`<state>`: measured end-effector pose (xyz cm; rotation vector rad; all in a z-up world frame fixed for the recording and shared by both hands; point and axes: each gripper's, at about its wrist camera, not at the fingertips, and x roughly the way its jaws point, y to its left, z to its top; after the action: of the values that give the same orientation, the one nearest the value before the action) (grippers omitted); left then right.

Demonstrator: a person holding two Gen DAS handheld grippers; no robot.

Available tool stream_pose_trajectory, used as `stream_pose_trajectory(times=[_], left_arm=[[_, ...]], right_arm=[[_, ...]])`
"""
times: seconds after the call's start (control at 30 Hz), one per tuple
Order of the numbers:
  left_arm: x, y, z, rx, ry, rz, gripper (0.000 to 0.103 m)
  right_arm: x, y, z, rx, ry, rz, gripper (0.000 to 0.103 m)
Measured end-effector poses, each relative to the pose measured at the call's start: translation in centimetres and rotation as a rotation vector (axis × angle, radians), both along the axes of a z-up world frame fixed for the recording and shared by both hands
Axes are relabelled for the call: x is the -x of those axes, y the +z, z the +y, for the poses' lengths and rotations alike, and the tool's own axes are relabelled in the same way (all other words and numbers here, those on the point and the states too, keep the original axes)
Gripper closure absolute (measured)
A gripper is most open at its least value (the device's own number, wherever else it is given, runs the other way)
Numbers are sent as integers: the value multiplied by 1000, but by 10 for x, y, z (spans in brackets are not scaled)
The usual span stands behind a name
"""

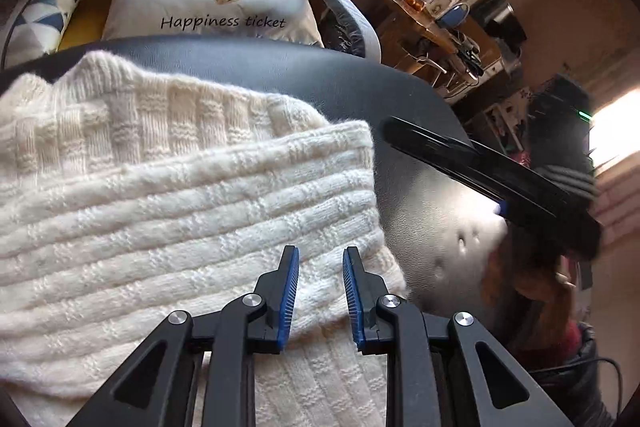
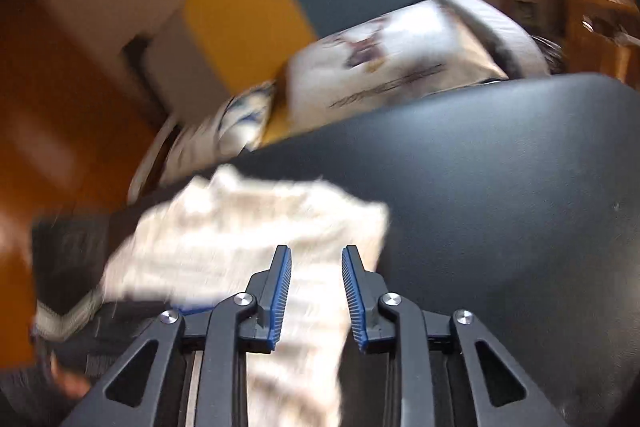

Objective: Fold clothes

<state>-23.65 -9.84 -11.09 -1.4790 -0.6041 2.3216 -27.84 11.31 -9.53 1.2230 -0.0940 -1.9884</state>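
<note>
Right view motion-blurred. Cream sweater (image 1: pixel 180 195) folded on dark seat (image 1: pixel 304 67), lower part cut off. Left tool (image 1: pixel 321 291) and right tool (image 2: pixel 317 291) both spread, pinching nothing.

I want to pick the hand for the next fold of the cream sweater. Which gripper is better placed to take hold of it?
Probably left. The left gripper hovers open, right over the folded cream knit sweater, in sharp view. The right gripper, also open, sits by the sweater's edge, its view motion-blurred.

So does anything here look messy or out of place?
Nothing is spilled or damaged. The cream sweater lies partly folded on the dark cushion, its top layer slightly askew. The right view is blurred.
</note>
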Motion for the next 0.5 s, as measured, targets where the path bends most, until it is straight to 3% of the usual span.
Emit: stream_pose_trajectory(times=[0.13,0.3,0.4,0.5], left_arm=[[15,4,-3,-3,4,11,80],[45,9,2,-58,-53,-8,80],[60,9,14,-74,-118,-36,80],[77,-5,34,6,-166,-90,80]], right_arm=[[-46,-9,-12,-116,177,35,76],[-57,-38,-24,-238,219,50,79],[-55,-48,-17,-206,197,15,79],[-56,-54,-4,-149,167,-8,80]])
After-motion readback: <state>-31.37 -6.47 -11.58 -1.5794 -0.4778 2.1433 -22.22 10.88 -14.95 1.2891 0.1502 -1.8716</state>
